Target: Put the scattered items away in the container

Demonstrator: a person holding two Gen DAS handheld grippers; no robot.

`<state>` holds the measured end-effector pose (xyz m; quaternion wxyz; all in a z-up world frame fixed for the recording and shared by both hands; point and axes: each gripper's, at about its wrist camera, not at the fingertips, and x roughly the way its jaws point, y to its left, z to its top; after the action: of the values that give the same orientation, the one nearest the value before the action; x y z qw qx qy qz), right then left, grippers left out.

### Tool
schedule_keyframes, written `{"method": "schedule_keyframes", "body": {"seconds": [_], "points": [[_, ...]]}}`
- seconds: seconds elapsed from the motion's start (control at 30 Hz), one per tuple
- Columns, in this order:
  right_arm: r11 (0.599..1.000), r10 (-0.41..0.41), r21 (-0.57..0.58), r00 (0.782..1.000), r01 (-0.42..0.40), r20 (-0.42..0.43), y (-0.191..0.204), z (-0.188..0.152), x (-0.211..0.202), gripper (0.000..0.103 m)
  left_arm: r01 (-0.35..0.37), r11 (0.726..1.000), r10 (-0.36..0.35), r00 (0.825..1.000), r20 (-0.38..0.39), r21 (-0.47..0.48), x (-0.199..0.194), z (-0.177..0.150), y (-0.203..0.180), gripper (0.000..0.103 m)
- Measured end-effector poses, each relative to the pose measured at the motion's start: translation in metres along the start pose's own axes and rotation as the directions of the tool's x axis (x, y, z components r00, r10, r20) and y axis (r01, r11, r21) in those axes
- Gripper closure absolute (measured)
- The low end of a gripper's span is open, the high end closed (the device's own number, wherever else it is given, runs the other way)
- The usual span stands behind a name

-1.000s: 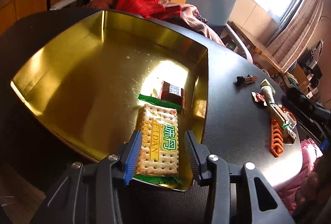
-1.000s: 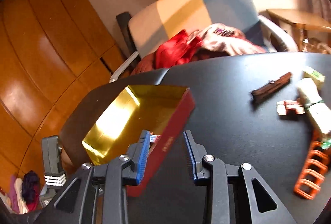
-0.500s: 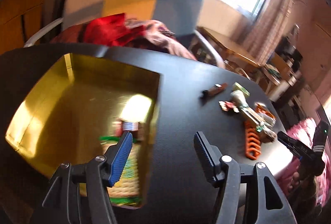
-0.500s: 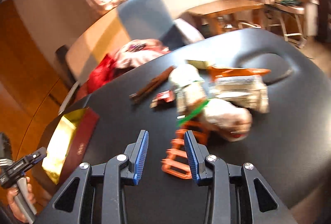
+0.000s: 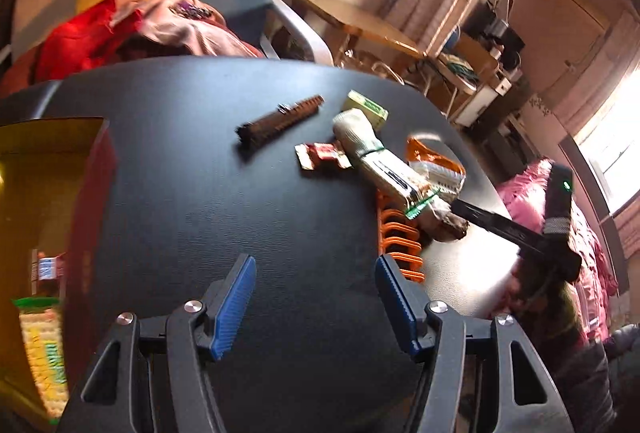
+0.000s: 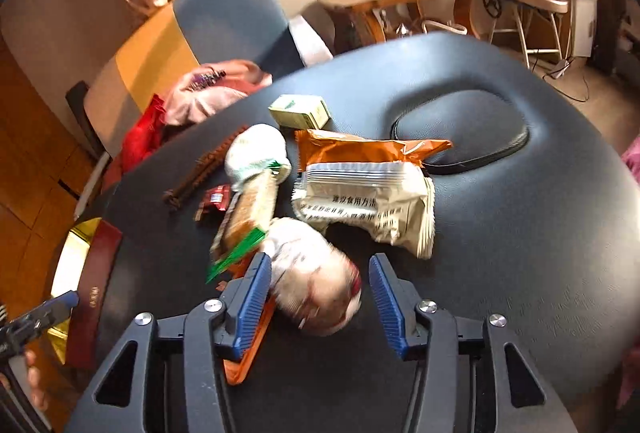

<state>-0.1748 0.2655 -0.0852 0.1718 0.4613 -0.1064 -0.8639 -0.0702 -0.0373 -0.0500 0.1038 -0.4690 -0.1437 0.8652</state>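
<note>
Right wrist, claw [image 6: 316, 297] wide around wrapped snack [image 6: 316, 285]

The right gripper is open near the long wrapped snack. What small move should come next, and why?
Probably close the right gripper on the long wrapped snack: its rounded near end lies between the open fingers, though blurred. The tin already holds crackers.

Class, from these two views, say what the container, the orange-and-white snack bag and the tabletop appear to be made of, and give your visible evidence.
Container: probably tinplate metal, judging by its mirror-like gold inside and dark red lacquered outside.
Snack bag: thin plastic film, crinkled, glossy, with crimped seams.
Tabletop: seemingly black padded leatherette, with a fine grain, soft sheen and a stitched recess.
</note>
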Motion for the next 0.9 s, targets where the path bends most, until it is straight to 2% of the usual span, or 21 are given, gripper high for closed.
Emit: {"method": "schedule_keyframes", "body": {"seconds": [0.1,0.13,0.17,0.23,0.3,0.4,0.5,0.6,0.7,0.77,0.9], "points": [[0.999,0.027,-0.026,0.997,-0.029,-0.066,0.002,-0.001,0.018,0.050,-0.006,1.000,0.007,1.000,-0.021,0.017,0.011,0.002,-0.005,0.040],[0.998,0.033,-0.054,0.996,-0.037,-0.083,0.006,-0.007,0.020,0.056,-0.005,1.000,0.006,1.000,-0.025,0.027,0.013,0.003,-0.007,0.040],[0.996,0.038,-0.081,0.994,-0.046,-0.100,0.011,-0.013,0.021,0.057,-0.007,0.999,0.008,1.000,-0.028,0.034,0.016,0.004,-0.008,0.040],[0.990,0.001,-0.142,0.994,-0.017,-0.114,0.017,-0.025,0.019,0.058,-0.013,0.999,0.014,0.999,-0.031,0.045,0.019,0.004,-0.008,0.040],[0.990,-0.032,-0.137,0.993,0.016,-0.114,0.012,-0.037,0.011,0.057,-0.024,0.998,0.026,0.999,-0.034,0.053,0.023,0.003,-0.008,0.040],[0.996,-0.055,-0.080,0.996,0.049,-0.072,-0.003,-0.044,-0.010,0.052,-0.032,0.997,0.036,0.998,-0.050,0.071,0.030,0.003,-0.009,0.040],[0.999,-0.026,-0.020,1.000,0.026,-0.005,-0.014,-0.045,-0.038,0.051,-0.022,0.996,0.029,0.997,-0.069,0.088,0.039,0.005,-0.014,0.040],[1.000,-0.013,-0.010,0.999,0.013,0.036,-0.011,-0.045,-0.056,0.051,-0.005,0.990,0.016,0.997,-0.073,0.141,0.048,0.014,-0.030,0.039],[0.999,-0.001,-0.032,0.998,0.003,0.060,0.002,-0.049,-0.069,0.051,0.022,0.980,-0.004,0.996,-0.091,0.198,0.062,0.028,-0.047,0.038],[0.998,0.040,-0.041,0.997,-0.037,0.061,0.014,-0.052,-0.068,0.051,0.041,0.971,-0.017,0.994,-0.105,0.234,0.072,0.038,-0.059,0.037],[0.990,0.109,-0.090,0.994,-0.106,0.027,0.043,-0.070,-0.062,0.051,0.097,0.960,-0.056,0.986,-0.156,0.264,0.098,0.057,-0.073,0.032]]}}
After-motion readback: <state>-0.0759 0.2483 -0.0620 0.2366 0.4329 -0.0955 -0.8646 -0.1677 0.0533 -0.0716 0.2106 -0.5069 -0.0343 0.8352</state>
